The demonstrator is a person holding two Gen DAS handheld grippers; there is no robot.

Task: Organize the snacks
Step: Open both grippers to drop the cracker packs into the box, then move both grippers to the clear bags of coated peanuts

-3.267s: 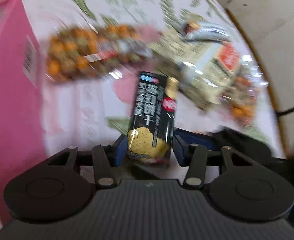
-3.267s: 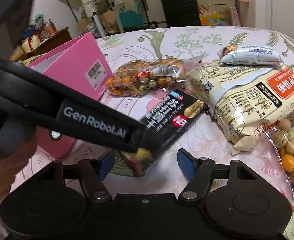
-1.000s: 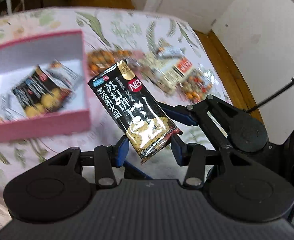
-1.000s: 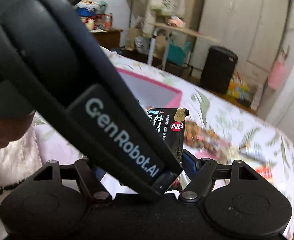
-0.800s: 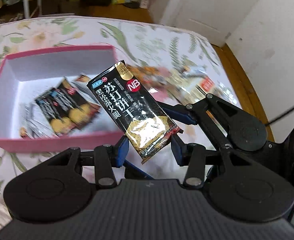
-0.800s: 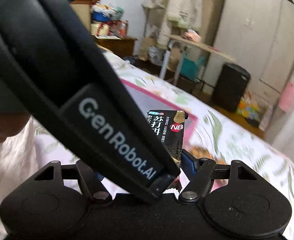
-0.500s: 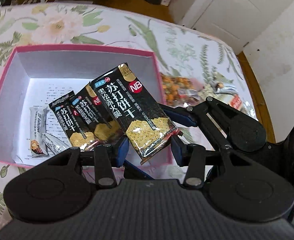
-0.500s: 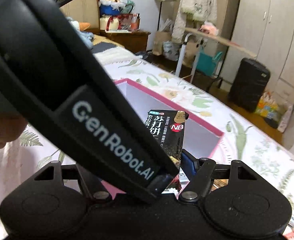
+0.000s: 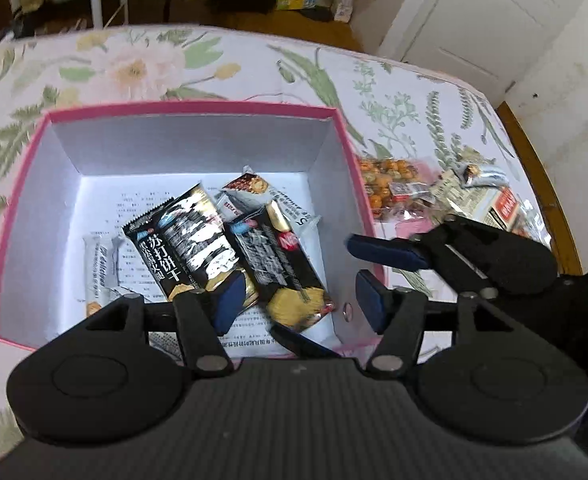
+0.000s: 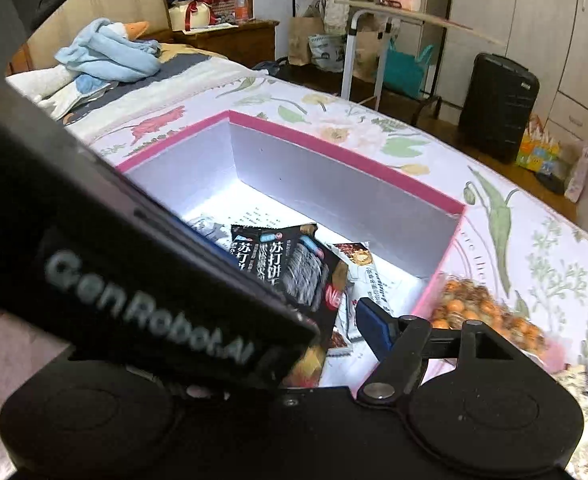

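A black cracker packet (image 9: 281, 268), blurred, lies tilted in the pink box (image 9: 346, 148) beside a second black packet (image 9: 181, 240). My left gripper (image 9: 300, 302) hangs over the box's near side. Its jaws are opening and the pads are clear of the packet. My right gripper (image 9: 336, 294) reaches in from the right, open, one blue finger (image 9: 382, 248) over the box's right wall. In the right wrist view the left gripper's body (image 10: 145, 304) hides the right gripper's left finger; only the right finger (image 10: 374, 328) shows, above the packets (image 10: 294, 268).
The box also holds a white bar (image 9: 99, 264) and a red-and-white packet (image 9: 249, 188). Right of it on the floral cloth lie a bag of orange nuts (image 9: 394, 184), a beige bag (image 9: 490, 200) and a small silver packet (image 9: 482, 172). The wooden table edge (image 9: 534, 168) curves past.
Both grippers carried the packet from the snack pile to above the box. The left jaws have spread and the packet has dropped into the box beside the other black one.
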